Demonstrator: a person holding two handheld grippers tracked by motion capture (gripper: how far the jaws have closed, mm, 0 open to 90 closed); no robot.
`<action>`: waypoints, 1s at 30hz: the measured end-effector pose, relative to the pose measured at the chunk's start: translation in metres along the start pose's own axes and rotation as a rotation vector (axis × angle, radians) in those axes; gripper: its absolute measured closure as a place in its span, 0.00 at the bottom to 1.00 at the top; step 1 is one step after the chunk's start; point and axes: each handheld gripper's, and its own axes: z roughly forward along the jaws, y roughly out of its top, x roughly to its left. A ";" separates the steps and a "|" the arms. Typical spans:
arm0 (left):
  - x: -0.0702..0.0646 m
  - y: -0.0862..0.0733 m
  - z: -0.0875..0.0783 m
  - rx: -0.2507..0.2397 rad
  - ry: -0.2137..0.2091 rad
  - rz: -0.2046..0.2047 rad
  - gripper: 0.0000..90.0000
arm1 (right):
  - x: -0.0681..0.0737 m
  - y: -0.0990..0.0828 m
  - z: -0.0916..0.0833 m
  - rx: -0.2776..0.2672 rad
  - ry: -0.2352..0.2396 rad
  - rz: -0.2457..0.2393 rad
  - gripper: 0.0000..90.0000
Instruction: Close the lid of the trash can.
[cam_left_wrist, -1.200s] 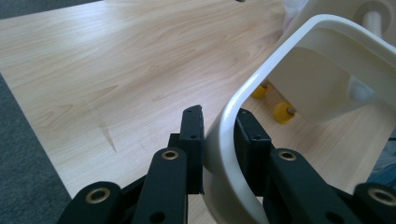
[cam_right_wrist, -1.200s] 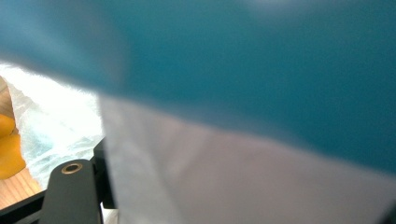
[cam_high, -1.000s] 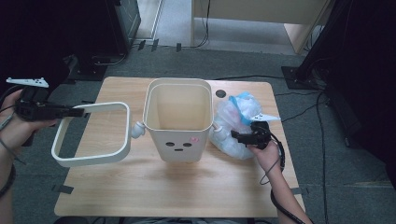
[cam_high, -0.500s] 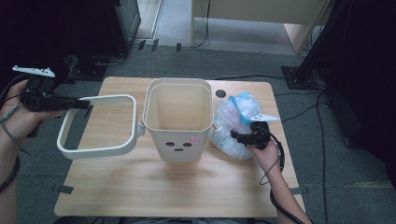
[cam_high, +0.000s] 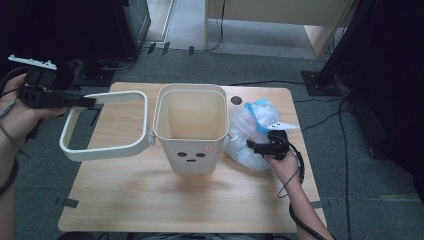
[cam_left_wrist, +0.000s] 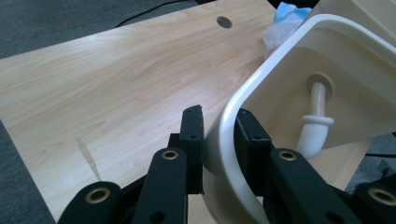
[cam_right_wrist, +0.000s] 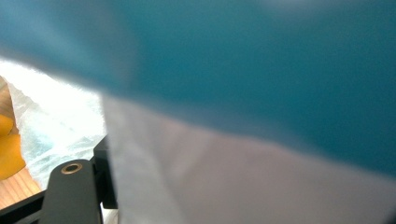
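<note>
Two grippers are ours: the left gripper clamps the bin's frame above the table's left edge; the right gripper pinches the plastic bag beside the bin, near the right edge.

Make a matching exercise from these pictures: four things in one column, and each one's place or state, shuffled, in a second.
1. cream bin
2. bin's hinged frame
3. plastic bag
4. round hole

a. clamped by the left hand-held gripper
b. in the tabletop behind the bin
c. upright, with a face on its front
d. crumpled at the right hand-held gripper

Pairs: 1-c, 2-a, 3-d, 4-b
</note>
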 end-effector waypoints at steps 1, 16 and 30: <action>-0.001 0.003 -0.001 -0.003 0.001 0.004 0.84 | 0.000 0.000 0.000 0.000 0.000 -0.001 0.29; -0.017 0.036 -0.006 -0.029 -0.008 0.023 0.84 | 0.000 0.000 0.000 0.000 0.000 -0.007 0.29; -0.030 0.056 0.011 -0.035 -0.028 0.011 0.84 | 0.000 0.001 -0.001 -0.002 0.000 -0.015 0.29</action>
